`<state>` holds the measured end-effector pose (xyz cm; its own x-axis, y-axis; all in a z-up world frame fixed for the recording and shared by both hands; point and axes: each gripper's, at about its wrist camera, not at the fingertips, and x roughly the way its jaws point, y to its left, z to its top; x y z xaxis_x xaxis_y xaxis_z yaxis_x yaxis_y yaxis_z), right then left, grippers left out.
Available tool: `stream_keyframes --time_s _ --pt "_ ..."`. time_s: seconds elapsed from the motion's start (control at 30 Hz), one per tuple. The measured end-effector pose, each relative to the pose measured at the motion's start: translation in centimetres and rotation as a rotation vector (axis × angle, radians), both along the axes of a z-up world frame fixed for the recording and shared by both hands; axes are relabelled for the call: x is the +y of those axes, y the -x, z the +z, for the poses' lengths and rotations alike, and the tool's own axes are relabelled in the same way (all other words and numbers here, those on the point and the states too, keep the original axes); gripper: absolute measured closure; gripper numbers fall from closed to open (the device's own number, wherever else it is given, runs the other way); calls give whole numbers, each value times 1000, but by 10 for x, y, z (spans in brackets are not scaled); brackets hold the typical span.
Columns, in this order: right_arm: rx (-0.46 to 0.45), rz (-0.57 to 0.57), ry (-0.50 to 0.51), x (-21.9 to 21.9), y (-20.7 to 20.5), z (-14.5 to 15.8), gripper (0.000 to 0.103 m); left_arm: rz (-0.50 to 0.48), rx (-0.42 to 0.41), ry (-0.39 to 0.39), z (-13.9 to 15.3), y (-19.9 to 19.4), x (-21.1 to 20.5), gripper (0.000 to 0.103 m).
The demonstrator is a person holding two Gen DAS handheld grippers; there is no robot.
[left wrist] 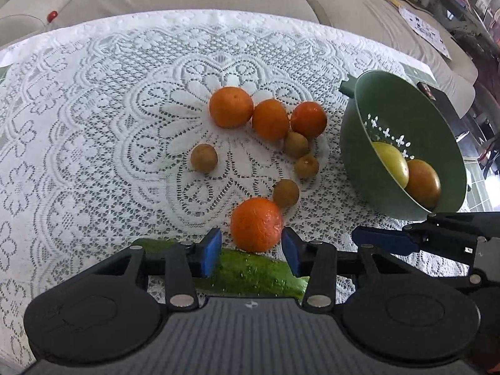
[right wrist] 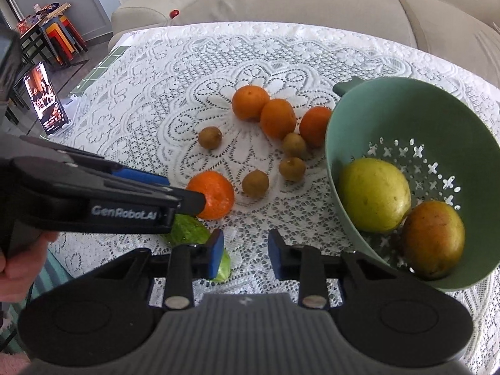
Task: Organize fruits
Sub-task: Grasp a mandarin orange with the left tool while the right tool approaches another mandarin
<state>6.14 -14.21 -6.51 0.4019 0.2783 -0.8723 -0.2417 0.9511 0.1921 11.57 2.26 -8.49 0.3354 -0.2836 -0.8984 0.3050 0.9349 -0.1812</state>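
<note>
Reaching down with the left gripper (left wrist: 251, 251), pads apart around the near orange (left wrist: 257, 224), ready to grab it. Waiting nearby with the right gripper (right wrist: 245, 254), apart and empty, beside the green bowl (right wrist: 406, 100) for fruit.

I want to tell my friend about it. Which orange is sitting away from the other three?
Start at the green bowl on the lace cloth. Three oranges huddle beside its far end. The lone orange lies nearest us, touching the cucumber.

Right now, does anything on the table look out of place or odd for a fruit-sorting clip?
Yes: a green cucumber lies at the table's near edge among fruit, under the left gripper. The green colander also sits tilted.
</note>
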Motion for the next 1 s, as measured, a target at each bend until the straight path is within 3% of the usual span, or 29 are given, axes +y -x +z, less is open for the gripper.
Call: stream_keyframes --time_s 0.27,0.4,0.57,0.8,1.0 --pt "9 21 -16 2 -10 -8 75 -16 51 1 -16 -16 -5 51" --pt "12 29 -20 3 -14 -11 75 -14 82 39 -23 -20 -6 51" --pt "16 41 -16 6 -18 -16 75 -21 111 83 -30 -23 -7 59" --pt "-8 62 -1 10 -21 -13 75 -3 69 59 -19 -25 -4 61" --pt "-120 122 79 25 -33 1 75 66 -4 37 6 -35 17 61"
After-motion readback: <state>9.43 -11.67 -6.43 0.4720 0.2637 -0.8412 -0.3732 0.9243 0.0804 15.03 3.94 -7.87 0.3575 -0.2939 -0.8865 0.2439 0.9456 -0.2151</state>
